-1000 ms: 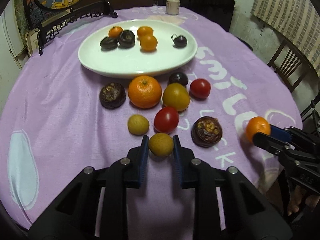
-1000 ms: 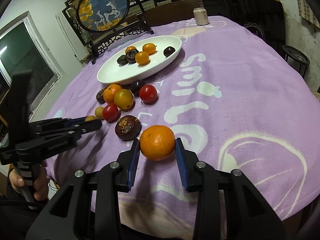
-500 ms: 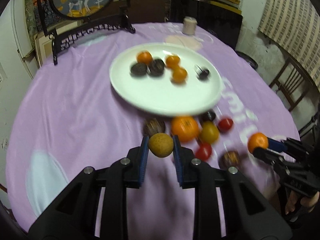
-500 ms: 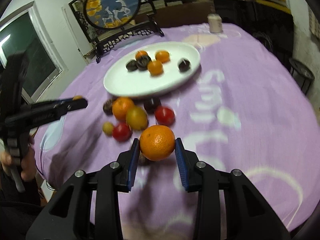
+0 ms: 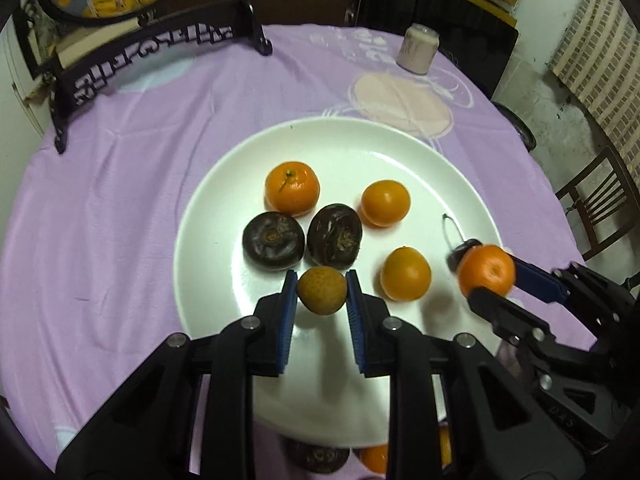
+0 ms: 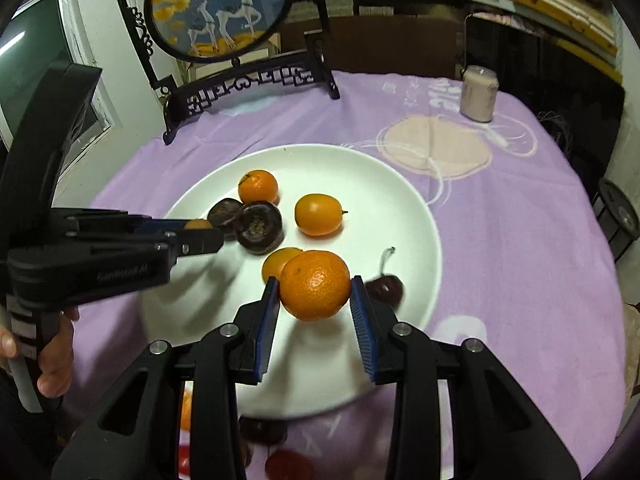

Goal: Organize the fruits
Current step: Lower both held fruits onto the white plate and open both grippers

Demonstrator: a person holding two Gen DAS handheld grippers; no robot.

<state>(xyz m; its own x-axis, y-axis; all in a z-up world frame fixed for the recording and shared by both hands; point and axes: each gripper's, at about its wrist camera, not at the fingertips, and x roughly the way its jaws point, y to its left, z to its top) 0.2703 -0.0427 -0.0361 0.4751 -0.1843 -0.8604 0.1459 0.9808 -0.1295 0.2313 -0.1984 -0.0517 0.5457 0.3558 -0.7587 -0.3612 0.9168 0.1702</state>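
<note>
My left gripper (image 5: 322, 294) is shut on a small tan-brown round fruit (image 5: 322, 290), held over the near part of the white plate (image 5: 224, 184). My right gripper (image 6: 314, 298) is shut on an orange mandarin (image 6: 315, 285), also above the plate (image 6: 384, 184); it shows at the right in the left wrist view (image 5: 486, 270). On the plate lie a mandarin (image 5: 292, 188), two orange kumquat-like fruits (image 5: 385, 203), two dark brown wrinkled fruits (image 5: 274, 240) and a dark cherry (image 6: 386, 288). The left gripper (image 6: 200, 232) enters the right wrist view from the left.
A pale can (image 6: 478, 94) stands at the far side of the purple tablecloth (image 5: 120, 184). A black ornamental stand with a round painted panel (image 6: 220, 8) sits at the back left. More fruit (image 6: 264, 430) lies on the cloth below the plate's near rim. A wooden chair (image 5: 600, 204) is at right.
Both grippers have travelled from the loose fruit at the table's near side to above the plate, each carrying its fruit. The plate now fills the middle of both views.
</note>
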